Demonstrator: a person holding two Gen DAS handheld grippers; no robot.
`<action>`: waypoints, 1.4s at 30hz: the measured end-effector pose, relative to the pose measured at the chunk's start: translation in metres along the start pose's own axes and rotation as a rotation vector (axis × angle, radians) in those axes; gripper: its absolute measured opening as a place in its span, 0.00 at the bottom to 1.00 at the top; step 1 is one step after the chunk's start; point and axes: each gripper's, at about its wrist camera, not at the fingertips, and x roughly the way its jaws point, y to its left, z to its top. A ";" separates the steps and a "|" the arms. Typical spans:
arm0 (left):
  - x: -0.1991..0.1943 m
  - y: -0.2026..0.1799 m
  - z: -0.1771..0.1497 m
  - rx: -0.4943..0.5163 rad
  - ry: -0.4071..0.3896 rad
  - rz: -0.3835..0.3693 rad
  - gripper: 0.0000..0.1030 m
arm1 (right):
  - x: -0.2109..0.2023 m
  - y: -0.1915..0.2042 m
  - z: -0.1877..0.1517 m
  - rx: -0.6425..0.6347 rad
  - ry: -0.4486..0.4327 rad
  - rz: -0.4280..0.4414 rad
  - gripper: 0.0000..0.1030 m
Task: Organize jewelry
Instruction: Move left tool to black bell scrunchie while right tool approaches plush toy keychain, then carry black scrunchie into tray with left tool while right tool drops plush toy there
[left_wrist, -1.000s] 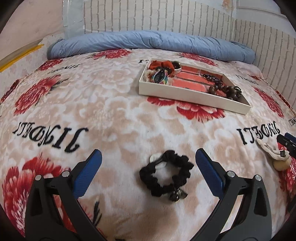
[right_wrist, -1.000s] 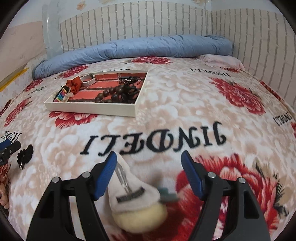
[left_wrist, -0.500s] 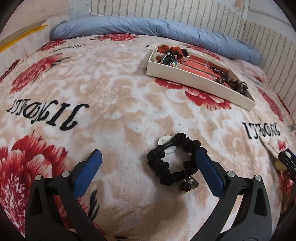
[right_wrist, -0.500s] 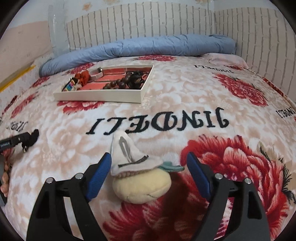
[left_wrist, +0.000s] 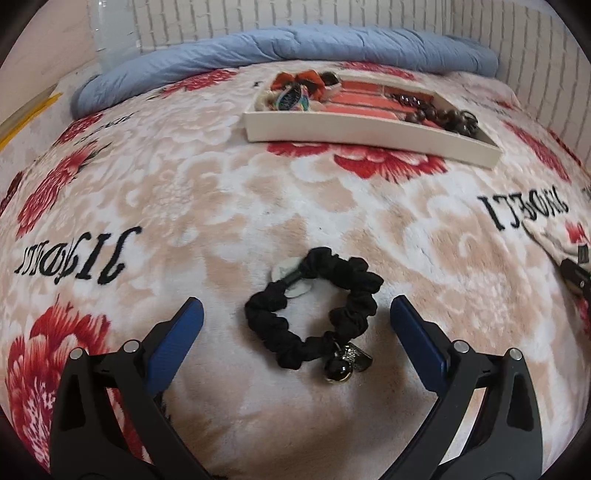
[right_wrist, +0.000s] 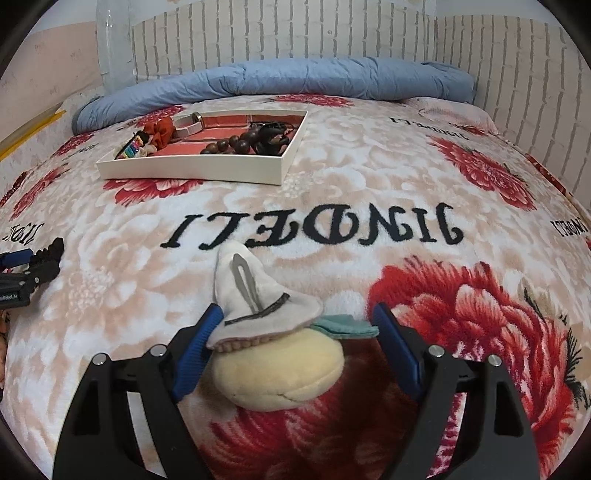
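A black scrunchie (left_wrist: 314, 306) with a small metal charm lies on the floral blanket between the fingers of my left gripper (left_wrist: 295, 314), which is open and empty. A plush hair clip (right_wrist: 269, 332), a yellow ball under a grey pointed hat, lies between the fingers of my right gripper (right_wrist: 295, 321); the jaws are open and stand around it, the left finger close against the hat. A white jewelry tray (left_wrist: 369, 136) with a red liner holds a red bow, bead bracelets and other pieces; it also shows in the right wrist view (right_wrist: 192, 171).
A rolled blue quilt (right_wrist: 277, 81) lies along the far edge of the bed, against a white brick-pattern wall. The left gripper's fingertip (right_wrist: 33, 266) shows at the left edge of the right wrist view. The floral blanket (left_wrist: 184, 192) covers the whole bed.
Both grippers have moved forward and down. The scrunchie now sits between the left fingers. The plush clip sits deeper between the right fingers, which have narrowed a little.
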 end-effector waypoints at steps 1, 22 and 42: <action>0.000 0.000 0.000 0.000 0.001 -0.003 0.95 | 0.000 0.000 0.000 0.002 0.000 -0.001 0.79; -0.005 0.002 -0.003 -0.017 -0.040 -0.076 0.20 | -0.002 0.010 -0.002 -0.053 -0.014 0.017 0.50; -0.022 0.000 0.036 -0.011 -0.136 -0.080 0.18 | -0.024 0.010 0.042 0.011 -0.126 0.036 0.49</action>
